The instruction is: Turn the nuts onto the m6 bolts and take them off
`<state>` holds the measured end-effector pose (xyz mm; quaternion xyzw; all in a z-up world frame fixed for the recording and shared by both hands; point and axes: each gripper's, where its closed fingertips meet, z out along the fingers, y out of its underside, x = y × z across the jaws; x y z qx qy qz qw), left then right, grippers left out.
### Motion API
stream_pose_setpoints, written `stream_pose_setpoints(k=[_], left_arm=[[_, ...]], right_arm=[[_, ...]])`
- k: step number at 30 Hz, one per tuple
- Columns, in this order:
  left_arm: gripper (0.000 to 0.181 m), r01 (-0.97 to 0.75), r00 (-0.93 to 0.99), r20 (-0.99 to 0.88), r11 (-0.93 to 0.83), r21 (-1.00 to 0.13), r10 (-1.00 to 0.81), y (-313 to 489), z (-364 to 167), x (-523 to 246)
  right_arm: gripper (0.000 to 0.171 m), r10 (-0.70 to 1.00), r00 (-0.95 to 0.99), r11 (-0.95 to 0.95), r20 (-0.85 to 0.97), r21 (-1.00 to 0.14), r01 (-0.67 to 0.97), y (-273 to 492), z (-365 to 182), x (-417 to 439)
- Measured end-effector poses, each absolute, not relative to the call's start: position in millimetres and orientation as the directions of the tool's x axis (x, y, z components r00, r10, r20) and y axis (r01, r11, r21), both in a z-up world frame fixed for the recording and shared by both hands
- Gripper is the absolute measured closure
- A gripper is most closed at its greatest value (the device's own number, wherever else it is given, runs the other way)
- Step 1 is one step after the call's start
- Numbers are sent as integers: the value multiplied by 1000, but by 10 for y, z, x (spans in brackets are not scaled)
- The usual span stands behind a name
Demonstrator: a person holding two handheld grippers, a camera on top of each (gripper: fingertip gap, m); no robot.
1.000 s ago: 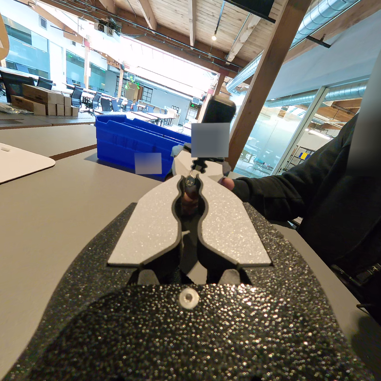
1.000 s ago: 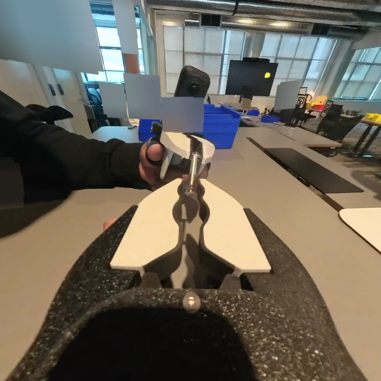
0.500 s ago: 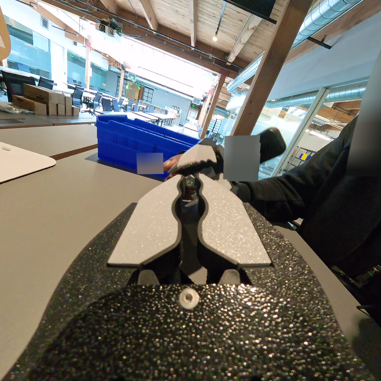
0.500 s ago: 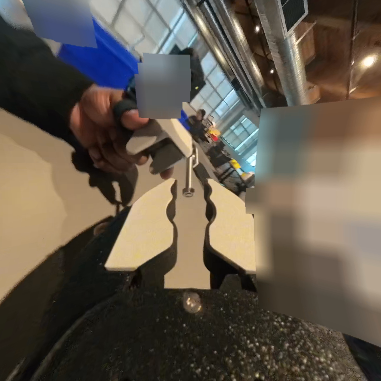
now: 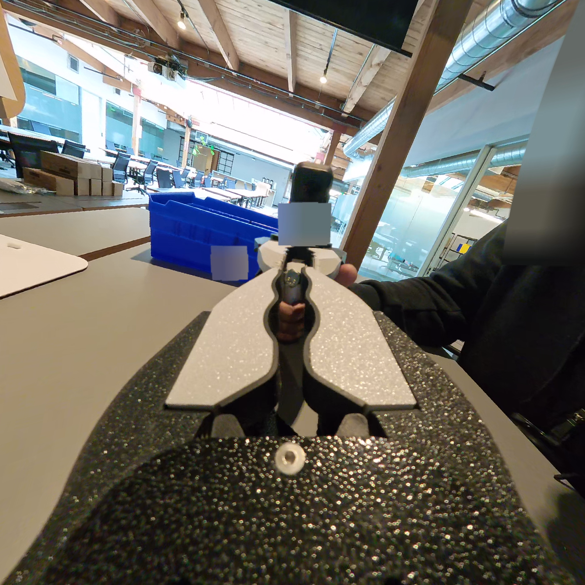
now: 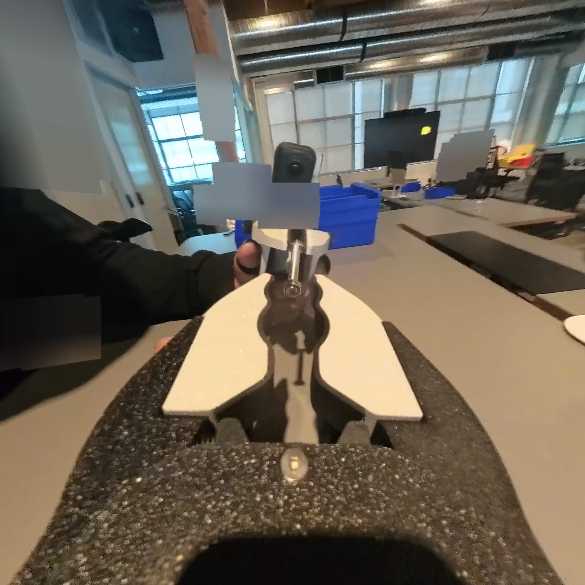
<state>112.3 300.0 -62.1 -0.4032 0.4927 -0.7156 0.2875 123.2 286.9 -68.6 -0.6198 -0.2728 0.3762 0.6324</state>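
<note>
Left wrist view: your left gripper (image 5: 292,278) has its 2 white fingers nearly together at the tips, pinching the bolt (image 5: 289,278) by the head end, so you see only the hex head end-on in the narrow slot. Beyond it your right gripper (image 5: 300,257) faces back at you, its jaws meeting the far end of that bolt, with your right hand (image 5: 346,273) wrapped round its handle and a black camera (image 5: 311,183) standing upright on top. A blue bin (image 5: 202,234) sits on the grey table (image 5: 95,316) behind and left of the grippers, a white board (image 5: 31,272) lies flat at far left. Right wrist view: your right gripper (image 6: 292,288) is closed to a small gap around the nut (image 6: 292,289), which sits on the near end of the bolt (image 6: 295,262); contact looks like a grip but the frame is slightly blurred. The bolt shaft runs away from you, tilted up, into the tips of your left gripper (image 6: 296,243), which clamp its far end. Your left hand (image 6: 248,266), with a dark ring on 1 finger, holds that gripper. Both grippers are up off the table (image 6: 443,316), tip to tip, the bolt bridging them.
</note>
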Motion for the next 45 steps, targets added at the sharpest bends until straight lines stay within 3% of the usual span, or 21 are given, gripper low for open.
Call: stream_pose_setpoints(k=[4, 7, 11, 15, 17, 20, 24, 29, 45], left_arm=[[172, 17, -516, 294, -352, -936, -805, 2997, -615, 1117], [172, 16, -515, 297, -356, -934, -804, 3002, -614, 1117], [171, 1, -513, 310, -362, -932, -800, 3004, -628, 1127], [171, -7, -504, 316, -362, -932, -804, 3010, -642, 1142], [171, 1, -510, 313, -364, -931, -801, 3010, -630, 1130], [172, 10, -509, 316, -372, -928, -801, 3024, -617, 1121], [171, 10, -511, 313, -370, -929, -800, 3018, -618, 1119], [172, 10, -519, 312, -371, -929, -796, 3005, -614, 1115], [157, -55, -512, 260, -270, -961, -819, 2862, -723, 1169]], right_arm=[[153, 817, 562, -73, -127, -990, -117, 2878, -725, 1195], [161, 796, 604, -9, -28, -999, -35, 2889, -751, 1185], [161, 669, 680, 209, 301, -954, 216, 2912, -755, 1218], [161, 414, 628, 360, 659, -752, 551, 2949, -785, 1258], [155, 429, 643, 365, 634, -773, 519, 2938, -775, 1234], [138, 551, 697, 300, 458, -889, 347, 2928, -745, 1226], [138, 645, 707, 224, 288, -957, 186, 2913, -704, 1235], [160, 658, 693, 191, 294, -956, 224, 2923, -772, 1187], [161, 705, 629, 182, 329, -940, 289, 2853, -839, 1155]])
